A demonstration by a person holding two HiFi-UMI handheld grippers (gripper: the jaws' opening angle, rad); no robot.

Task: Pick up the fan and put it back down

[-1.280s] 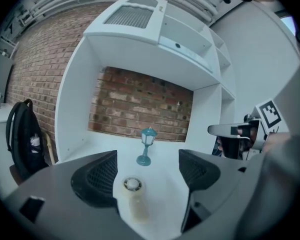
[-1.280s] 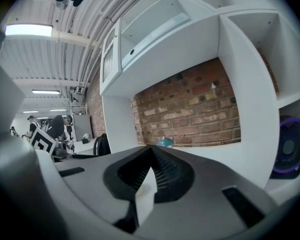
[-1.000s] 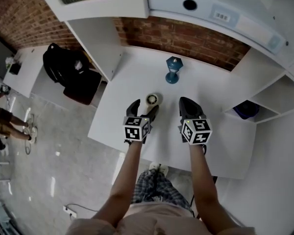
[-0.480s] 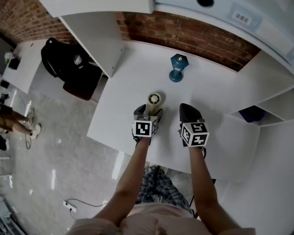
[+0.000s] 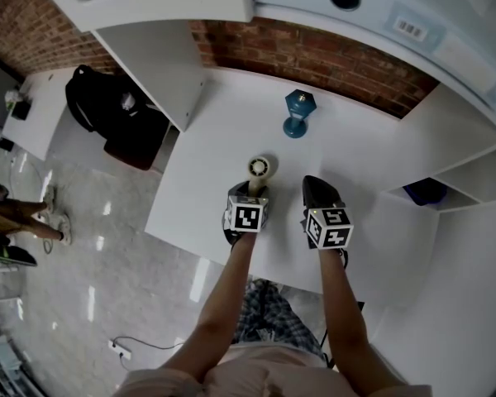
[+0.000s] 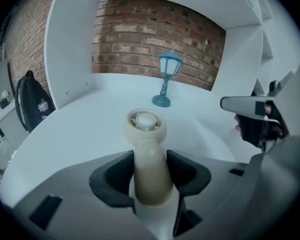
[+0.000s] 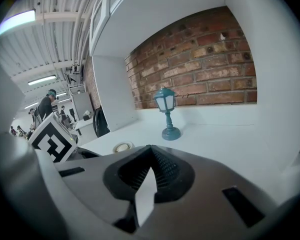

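Your left gripper (image 6: 150, 173) is pinching the handle of the cream plastic handheld fan (image 6: 146, 144). Its jaws have just been closing, and both dark pads are now pressing on the handle. The fan's round head is sticking out past them, low over the white tabletop (image 5: 360, 151) at the centre of the head view. Just to its right, your right gripper (image 7: 151, 173) is hanging over the table with its jaws pressed together and nothing between them.

Farther up the frame, a teal lantern-shaped lamp (image 5: 297, 112) is standing upright, well apart from the fan. At the right edge, a dark blue bin (image 5: 424, 191) is sitting in a white shelf compartment; its contents cannot be made out. A red brick wall (image 5: 314, 56) is running behind the table. At upper left, a black bag (image 5: 107, 107) is resting on a second white surface above the grey floor (image 5: 91, 255).
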